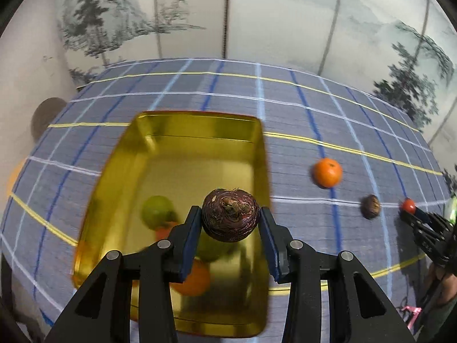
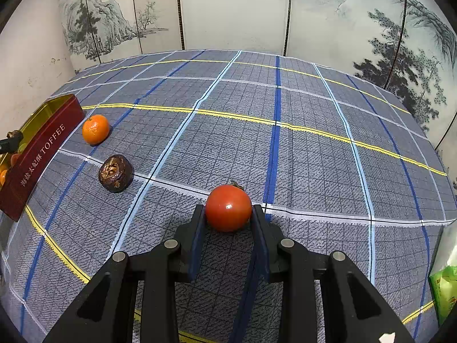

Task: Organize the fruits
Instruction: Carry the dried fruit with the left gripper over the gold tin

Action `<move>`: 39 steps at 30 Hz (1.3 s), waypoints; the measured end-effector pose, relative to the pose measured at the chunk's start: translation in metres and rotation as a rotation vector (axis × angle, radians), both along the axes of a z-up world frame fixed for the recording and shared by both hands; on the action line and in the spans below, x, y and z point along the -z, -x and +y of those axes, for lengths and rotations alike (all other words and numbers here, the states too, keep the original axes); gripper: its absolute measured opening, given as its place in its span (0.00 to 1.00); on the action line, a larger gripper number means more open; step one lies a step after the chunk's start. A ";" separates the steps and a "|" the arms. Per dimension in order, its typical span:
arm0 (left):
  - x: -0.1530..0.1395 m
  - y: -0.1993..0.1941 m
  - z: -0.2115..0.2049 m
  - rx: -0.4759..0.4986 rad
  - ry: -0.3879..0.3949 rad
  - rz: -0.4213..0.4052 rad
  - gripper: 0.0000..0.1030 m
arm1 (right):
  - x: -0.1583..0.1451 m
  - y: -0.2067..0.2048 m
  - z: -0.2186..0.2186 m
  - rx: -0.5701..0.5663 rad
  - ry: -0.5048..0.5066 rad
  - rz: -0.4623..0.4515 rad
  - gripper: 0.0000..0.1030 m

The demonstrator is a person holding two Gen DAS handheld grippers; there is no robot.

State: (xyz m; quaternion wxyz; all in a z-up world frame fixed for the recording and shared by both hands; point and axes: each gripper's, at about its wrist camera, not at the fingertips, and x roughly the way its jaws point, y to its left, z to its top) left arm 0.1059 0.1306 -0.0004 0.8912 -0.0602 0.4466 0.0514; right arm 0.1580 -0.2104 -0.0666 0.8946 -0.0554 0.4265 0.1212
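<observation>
- My left gripper point(image 1: 230, 218) clamps a dark purple-brown fruit point(image 1: 230, 214) between its pads, above the gold tin point(image 1: 182, 143).
- My right gripper point(image 2: 228, 214) pinches a red tomato point(image 2: 228, 208), well right of the tin.
- Inside the tin: a green fruit point(image 1: 157, 208) and an orange one point(image 1: 194, 280).
- Right of the tin on the plaid cloth point(image 2: 314, 157): a brown fruit point(image 2: 115, 173), then a mandarin point(image 2: 95, 129) farther back.

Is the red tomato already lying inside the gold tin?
No, the red tomato sits between the right gripper fingers over the cloth, far from the gold tin.
</observation>
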 end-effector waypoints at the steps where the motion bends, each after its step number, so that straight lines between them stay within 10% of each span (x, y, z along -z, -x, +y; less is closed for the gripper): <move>1: 0.000 0.001 0.005 -0.010 -0.001 0.002 0.41 | 0.000 0.000 0.000 0.000 0.000 0.000 0.29; 39: 0.015 0.023 0.090 -0.155 0.026 0.043 0.41 | 0.000 0.000 0.000 0.000 0.002 0.000 0.29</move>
